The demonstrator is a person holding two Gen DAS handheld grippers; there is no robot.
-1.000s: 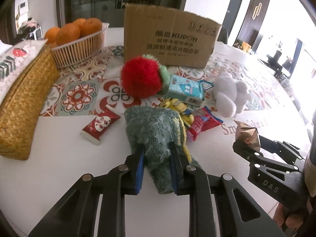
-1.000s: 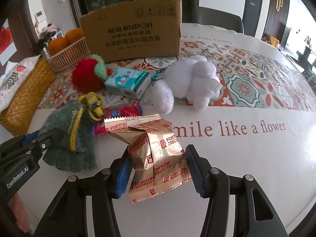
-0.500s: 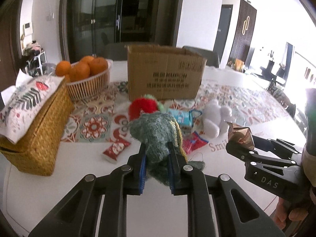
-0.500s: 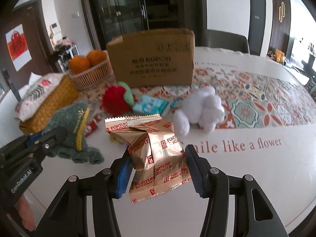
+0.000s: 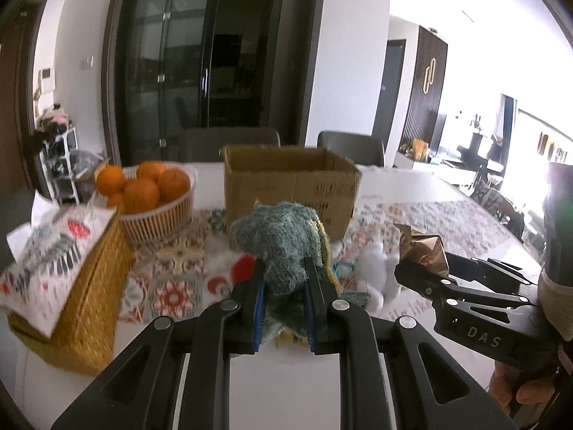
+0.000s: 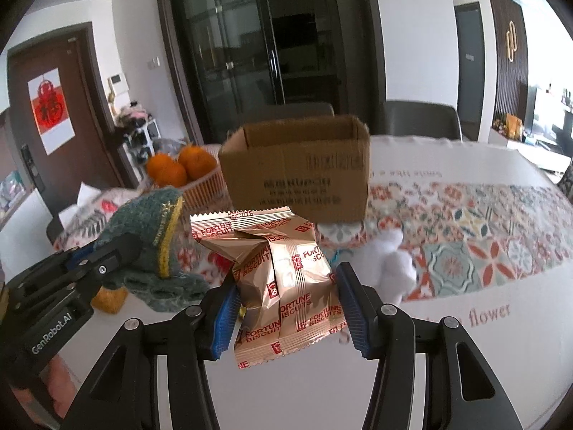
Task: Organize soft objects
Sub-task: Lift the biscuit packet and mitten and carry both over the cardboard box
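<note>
My left gripper (image 5: 283,279) is shut on a green knitted cloth with a yellow edge (image 5: 283,240), lifted above the table. That cloth (image 6: 150,229) also shows at the left of the right wrist view, in the left gripper (image 6: 118,251). My right gripper (image 6: 286,294) is shut on a gold Fortune Biscuits packet (image 6: 283,272), held up off the table; the same gripper (image 5: 422,272) and packet (image 5: 422,251) show at the right of the left wrist view. An open cardboard box (image 5: 290,182) (image 6: 297,168) stands behind both. A white plush toy (image 6: 386,265) lies on the table.
A white basket of oranges (image 5: 150,197) sits left of the box. A woven yellow basket (image 5: 82,301) with a patterned cloth over it stands at the near left. A patterned table runner (image 6: 465,222) covers the table's middle. Chairs stand behind the table.
Both grippers have risen off the table with the green cloth and the biscuit packet, and tilted up, so the box's open top and the room behind come into view.
</note>
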